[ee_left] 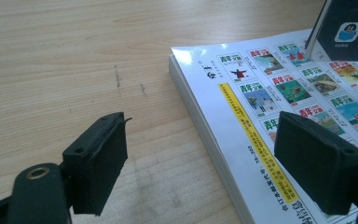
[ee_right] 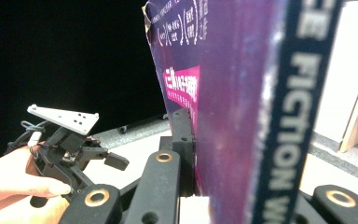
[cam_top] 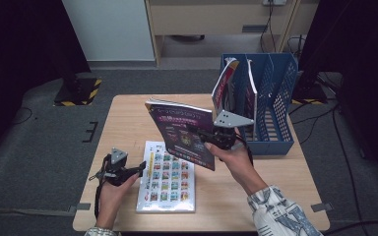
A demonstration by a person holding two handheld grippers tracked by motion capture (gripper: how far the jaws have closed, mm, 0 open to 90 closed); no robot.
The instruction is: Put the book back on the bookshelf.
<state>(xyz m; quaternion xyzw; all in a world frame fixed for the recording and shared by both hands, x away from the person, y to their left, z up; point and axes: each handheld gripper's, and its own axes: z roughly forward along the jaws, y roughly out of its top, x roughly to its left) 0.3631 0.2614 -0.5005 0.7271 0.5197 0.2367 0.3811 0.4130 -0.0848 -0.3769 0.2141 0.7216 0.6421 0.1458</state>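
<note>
Purple magazine (cam_top: pixel 184 137) hangs tilted above the wooden table (cam_top: pixel 128 123), lifted clear of it and clamped at its right edge by the right gripper (cam_top: pixel 211 136), whose jaws are pressed tight on the cover. In the right gripper view the same magazine (ee_right: pixel 223 93) stands on edge right in front of the camera, spine toward the lens, with 1 black pad flat against its purple face. A second magazine (cam_top: pixel 167 176), white with rows of small coloured pictures, lies flat on the table just below the lifted one, near the front edge. The left gripper (cam_top: pixel 140 169) rests low at that magazine's left edge, its jaws spread apart and gripping nothing; in the left gripper view 1 pad sits over bare wood and the other over the white cover (ee_left: pixel 270 102). A blue file rack (cam_top: pixel 275 98) stands at the table's far right corner with 2 magazines leaning upright in its left slots, close behind the right hand (cam_top: pixel 234 160).
</note>
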